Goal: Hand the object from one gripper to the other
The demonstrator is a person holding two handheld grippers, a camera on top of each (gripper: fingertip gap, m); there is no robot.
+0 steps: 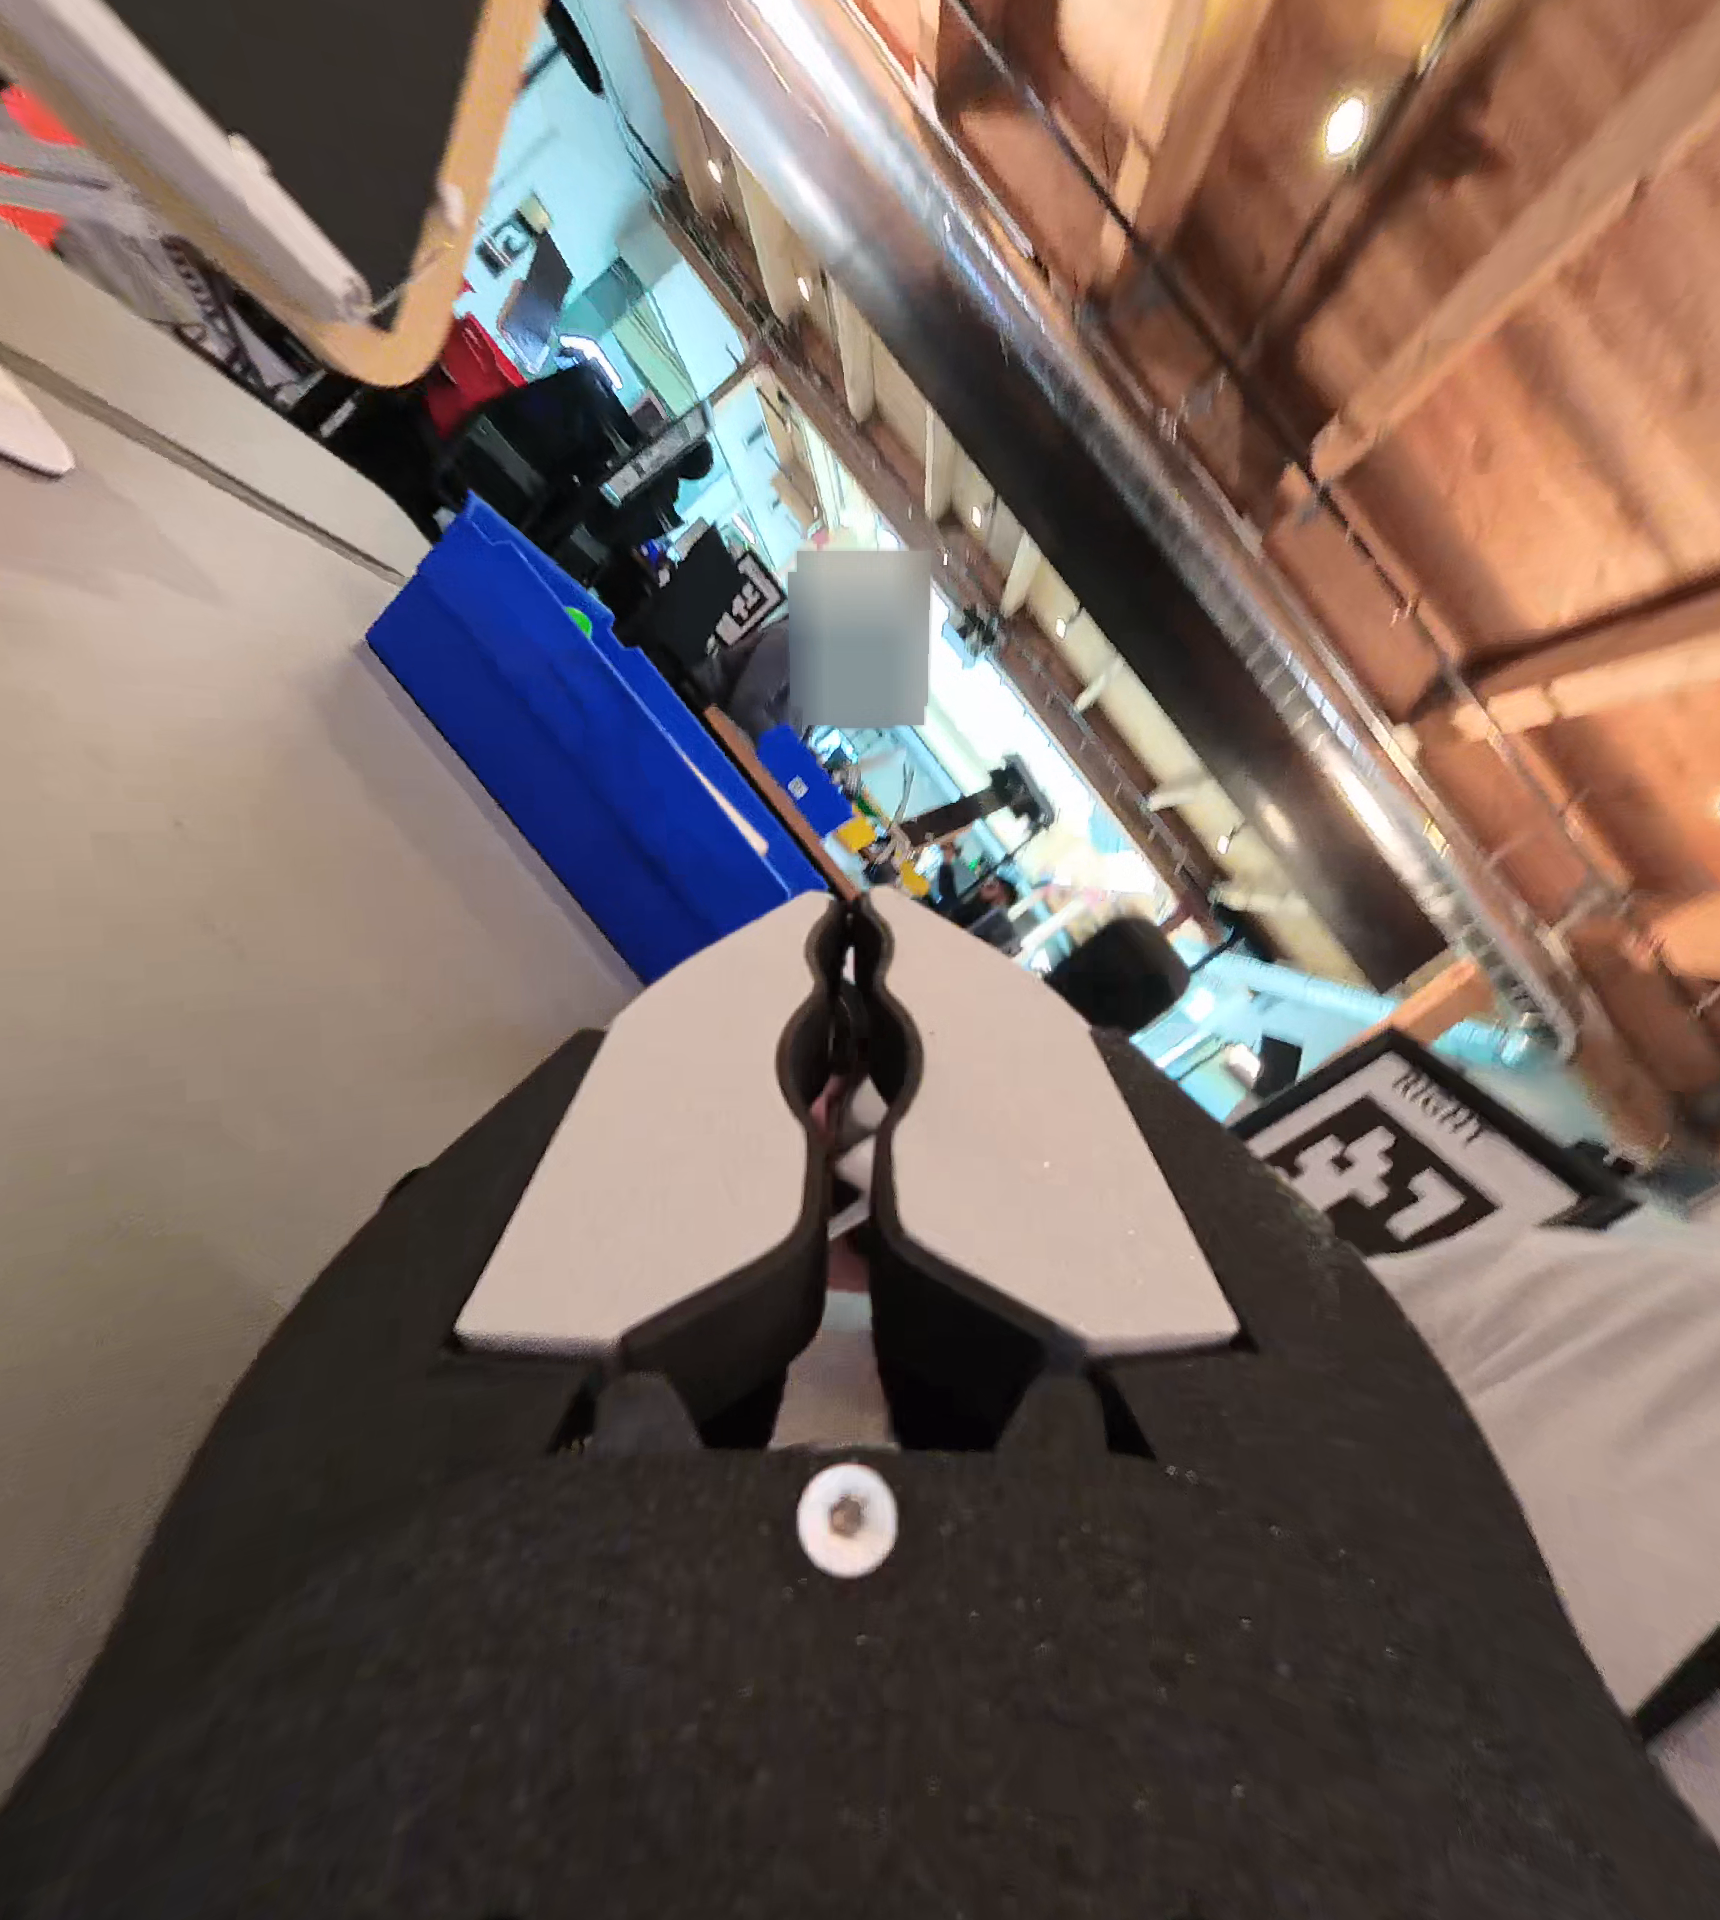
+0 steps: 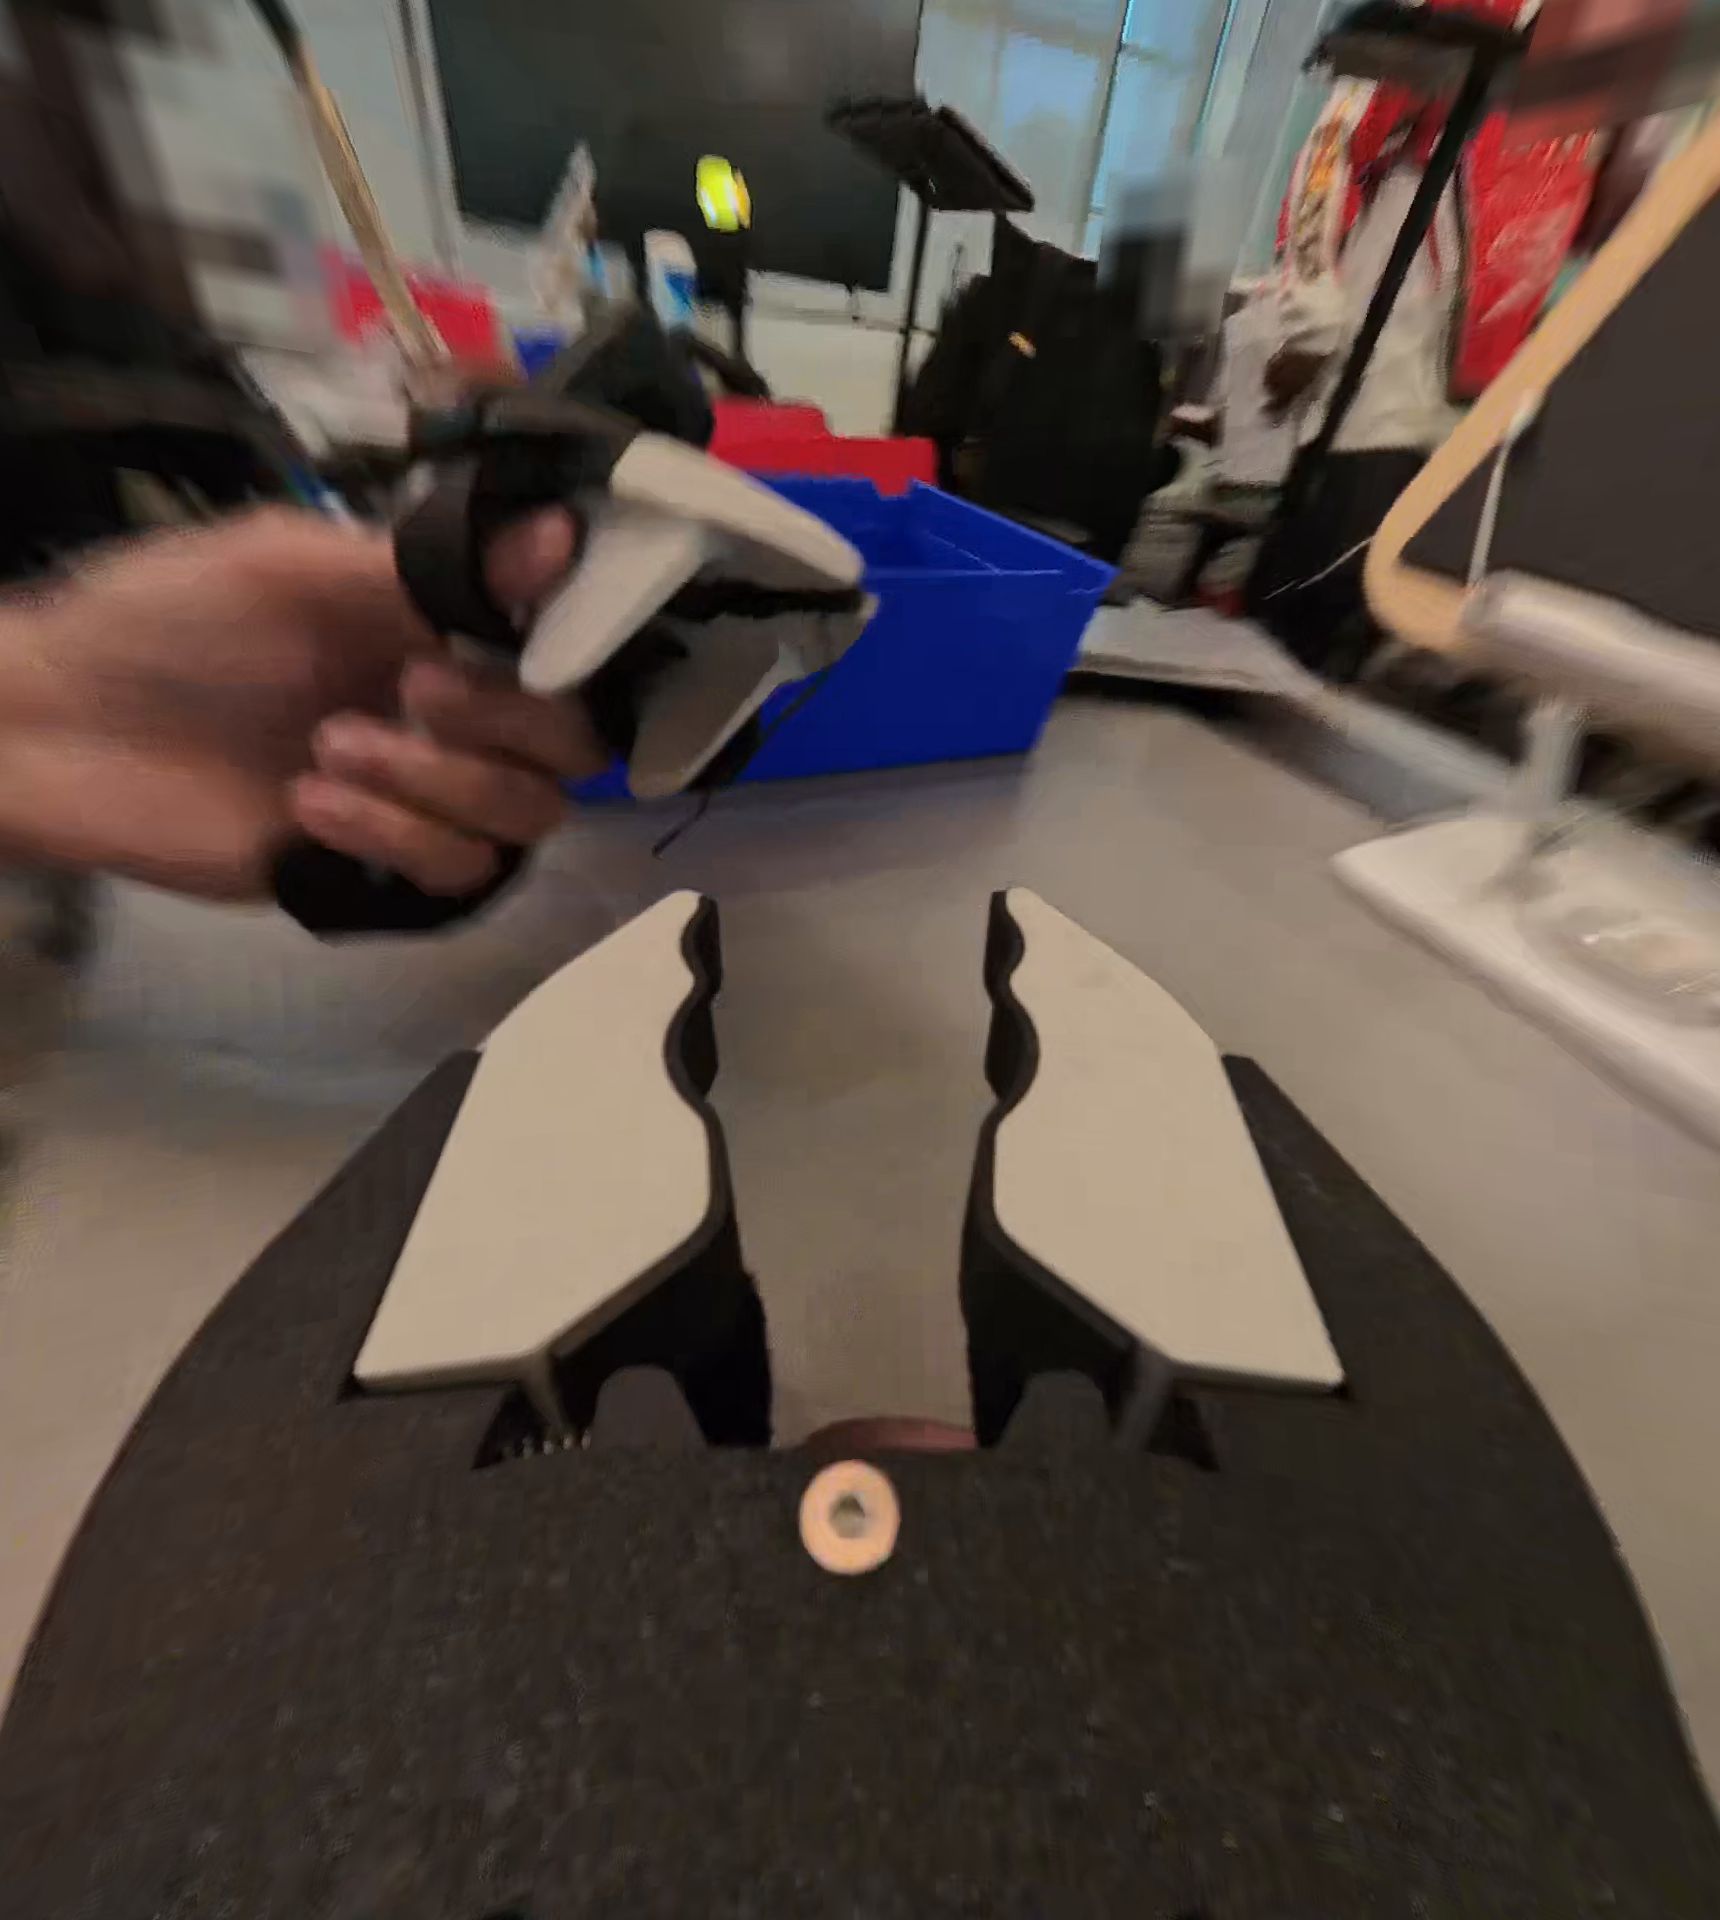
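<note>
My left gripper [image 1: 851, 909] is shut, tilted up off the grey table [image 1: 160, 935]. A thin black cord [image 1: 848, 987] is pinched between its pads. In the right wrist view the left gripper [image 2: 861, 603] is held by a hand [image 2: 160, 707] at the upper left, blurred, with the black cord [image 2: 705, 800] dangling below its fingers. My right gripper [image 2: 851, 904] is open and empty, low over the table [image 2: 1095, 831], nearer than the left gripper and a little to its right. The two grippers are apart.
A blue bin [image 2: 949, 644] stands on the table behind the left gripper and also shows in the left wrist view [image 1: 565, 748]. A white stand base [image 2: 1583, 987] with a metal post lies at the right. A tagged plate on the right gripper [image 1: 1386, 1164] shows at lower right.
</note>
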